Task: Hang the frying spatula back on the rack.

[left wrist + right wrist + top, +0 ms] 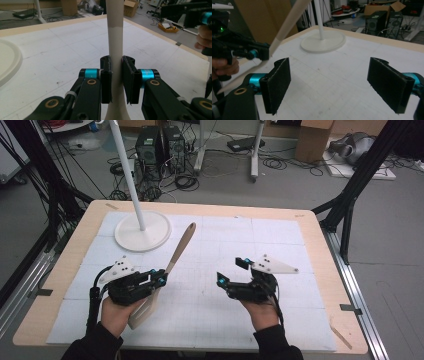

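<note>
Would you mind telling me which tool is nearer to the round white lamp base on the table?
Left. The left tool, shut on the spatula, sits just below the lamp base on the near-left. The right tool, open, is farther off across the mat's middle.

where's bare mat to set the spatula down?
Bare mat: right of the lamp base across the far right half, and the near strip before the right hand-held gripper. Crowded: far left by the base, and around the left hand-held gripper clamping the spatula.

Smooth matt wooden spatula (172, 261), matt white table mat (260, 250), pale wood table edge (315, 235)
</note>
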Available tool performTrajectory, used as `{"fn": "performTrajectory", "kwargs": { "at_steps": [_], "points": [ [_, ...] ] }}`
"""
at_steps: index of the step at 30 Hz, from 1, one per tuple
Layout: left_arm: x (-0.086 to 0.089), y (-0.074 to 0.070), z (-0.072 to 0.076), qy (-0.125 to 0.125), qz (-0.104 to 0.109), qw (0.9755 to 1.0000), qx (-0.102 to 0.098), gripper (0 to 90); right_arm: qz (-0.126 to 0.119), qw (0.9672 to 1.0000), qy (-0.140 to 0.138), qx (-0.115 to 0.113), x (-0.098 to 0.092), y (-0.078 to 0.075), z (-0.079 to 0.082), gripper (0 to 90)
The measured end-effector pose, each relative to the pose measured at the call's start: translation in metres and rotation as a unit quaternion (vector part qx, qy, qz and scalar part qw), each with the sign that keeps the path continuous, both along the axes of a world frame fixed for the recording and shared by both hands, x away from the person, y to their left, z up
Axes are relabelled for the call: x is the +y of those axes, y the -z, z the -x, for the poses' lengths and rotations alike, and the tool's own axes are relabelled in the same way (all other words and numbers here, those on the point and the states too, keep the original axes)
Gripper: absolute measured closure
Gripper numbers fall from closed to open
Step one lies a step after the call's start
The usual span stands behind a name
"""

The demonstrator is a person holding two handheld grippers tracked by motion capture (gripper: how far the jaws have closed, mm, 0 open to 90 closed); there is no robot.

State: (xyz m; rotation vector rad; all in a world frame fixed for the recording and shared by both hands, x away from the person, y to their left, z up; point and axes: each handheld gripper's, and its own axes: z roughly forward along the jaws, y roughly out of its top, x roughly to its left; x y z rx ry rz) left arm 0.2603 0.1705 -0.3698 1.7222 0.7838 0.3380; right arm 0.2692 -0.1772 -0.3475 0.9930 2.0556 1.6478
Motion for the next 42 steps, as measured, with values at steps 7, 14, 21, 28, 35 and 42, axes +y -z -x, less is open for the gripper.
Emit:
{"fn": "performTrajectory", "kwargs": {
  "at_steps": [7,14,21,28,35,42],
  "points": [
    [-0.002,-0.002,0.002,0.000,0.000,1.0000,-0.006,77.7,-0.010,0.9994,-0.032,-0.001,0.034,-0.024,-0.020,22.6],
    [-0.005,-0.007,0.005,0.003,-0.008,0.9997,-0.024,77.7,0.003,0.9987,-0.050,-0.005,0.061,-0.040,-0.032,25.6],
    [-0.004,-0.008,0.007,0.001,-0.007,0.9995,-0.031,77.7,-0.003,0.9984,-0.056,0.003,0.077,-0.047,-0.036,27.7],
    [-0.009,-0.008,0.008,0.005,-0.014,0.9994,-0.031,77.7,-0.007,0.9980,-0.059,0.021,0.087,-0.050,-0.041,29.6],
    [-0.009,-0.008,0.008,0.006,-0.017,0.9994,-0.031,77.6,-0.031,0.9969,-0.067,0.028,0.088,-0.053,-0.042,39.8],
    [-0.012,-0.008,0.010,0.016,-0.016,0.9991,-0.036,77.7,-0.044,0.9963,-0.065,0.035,0.088,-0.057,-0.044,52.5]
  ]
}}
